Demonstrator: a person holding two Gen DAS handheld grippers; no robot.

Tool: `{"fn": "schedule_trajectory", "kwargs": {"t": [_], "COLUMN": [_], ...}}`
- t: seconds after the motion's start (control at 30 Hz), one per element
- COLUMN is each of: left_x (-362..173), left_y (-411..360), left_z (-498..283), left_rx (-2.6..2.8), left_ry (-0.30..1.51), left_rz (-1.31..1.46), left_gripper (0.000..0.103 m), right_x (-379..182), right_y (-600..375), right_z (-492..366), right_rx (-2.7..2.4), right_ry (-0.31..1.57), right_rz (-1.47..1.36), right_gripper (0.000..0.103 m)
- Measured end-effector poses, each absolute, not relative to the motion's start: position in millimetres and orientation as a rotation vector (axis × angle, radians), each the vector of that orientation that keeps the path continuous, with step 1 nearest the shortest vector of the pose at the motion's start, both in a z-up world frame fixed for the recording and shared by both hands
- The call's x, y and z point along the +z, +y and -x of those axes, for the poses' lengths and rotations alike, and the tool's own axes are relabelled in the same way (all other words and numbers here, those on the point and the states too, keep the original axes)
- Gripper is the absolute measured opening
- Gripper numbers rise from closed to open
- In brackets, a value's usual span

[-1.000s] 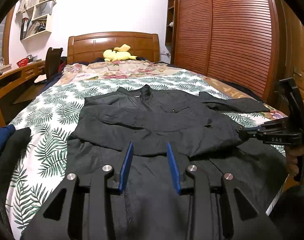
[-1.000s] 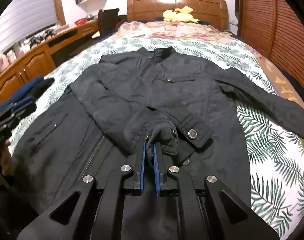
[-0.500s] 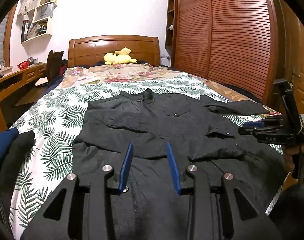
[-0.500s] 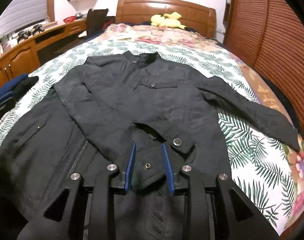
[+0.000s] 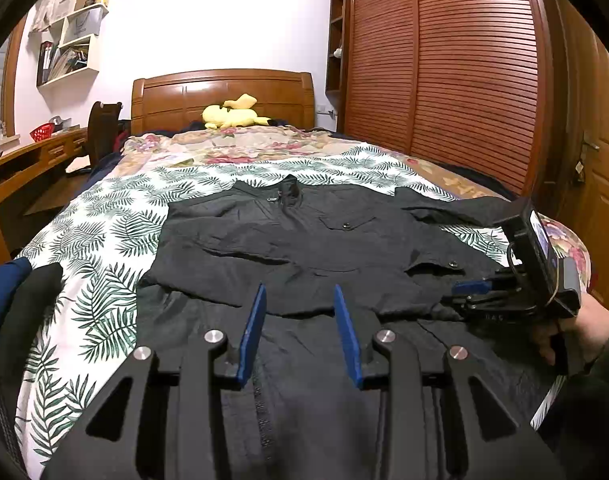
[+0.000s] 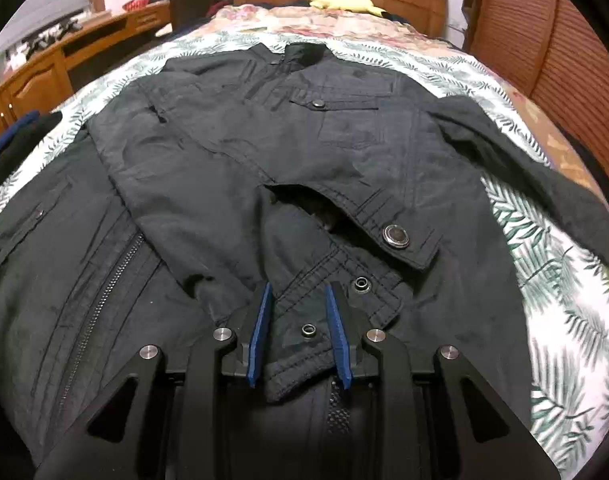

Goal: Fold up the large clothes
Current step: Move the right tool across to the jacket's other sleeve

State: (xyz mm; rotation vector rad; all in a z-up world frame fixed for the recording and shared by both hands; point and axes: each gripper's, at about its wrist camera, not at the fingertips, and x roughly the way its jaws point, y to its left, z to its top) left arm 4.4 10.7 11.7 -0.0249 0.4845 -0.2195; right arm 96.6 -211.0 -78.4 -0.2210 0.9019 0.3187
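A black jacket (image 5: pixel 304 248) lies face up on the leaf-print bedspread (image 5: pixel 104 240), collar toward the headboard. Its left-hand sleeve is folded across the chest, and the cuff (image 6: pixel 304 312) with its snaps rests flat on the lower front. My right gripper (image 6: pixel 298 288) is low over that cuff, open, with the cuff lying loose between its blue pads. It also shows at the right of the left wrist view, right gripper (image 5: pixel 468 292), held by a hand. The other sleeve (image 6: pixel 524 172) stretches out to the right. My left gripper (image 5: pixel 298 292) hovers open over the jacket's hem with nothing between its fingers.
A yellow plush toy (image 5: pixel 232 114) lies by the wooden headboard (image 5: pixel 224 92). A slatted wardrobe (image 5: pixel 444 80) stands along the right side of the bed, and a desk (image 5: pixel 24 160) and chair along the left. A dark blue and black cloth (image 5: pixel 8 292) lies at the near left edge.
My right gripper has opened and let go of the cuff, then sunk closer to the jacket. The sleeve now lies flat across the front. The left gripper has stayed put.
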Motion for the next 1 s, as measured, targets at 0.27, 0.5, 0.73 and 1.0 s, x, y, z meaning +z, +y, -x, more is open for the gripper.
{"fn": "schedule_trajectory", "kwargs": {"t": [0.27,0.5,0.73,1.0], "left_x": [10.7,10.0,3.5,-7.3], "left_y": [-5.1,-32.0,-66.6,-96.3], "left_z": [-12.4,-24.4,-32.8,-42.4], "left_rx": [-0.251,-0.291,-0.333,-0.357], "left_ry": [0.490,0.496,0.507,0.536], "left_rz": [0.023,0.016,-0.027,-0.070], "left_gripper": [0.034,0.034,0.034,0.034], "right_x": [-69.7,-37.7,-11.3,4.8], "right_y": [-214.2,-246.1,-312.4,-402.5], "right_z": [-87.3,-74.6,-86.3,-113.9], "right_rx": [0.321,0.294,0.194,0.043], "right_ry": [0.889,0.812,0.779,0.777], "right_rz": [0.228,0.223,0.186,0.133], "right_gripper": [0.029,0.035,0.051,0.058]}}
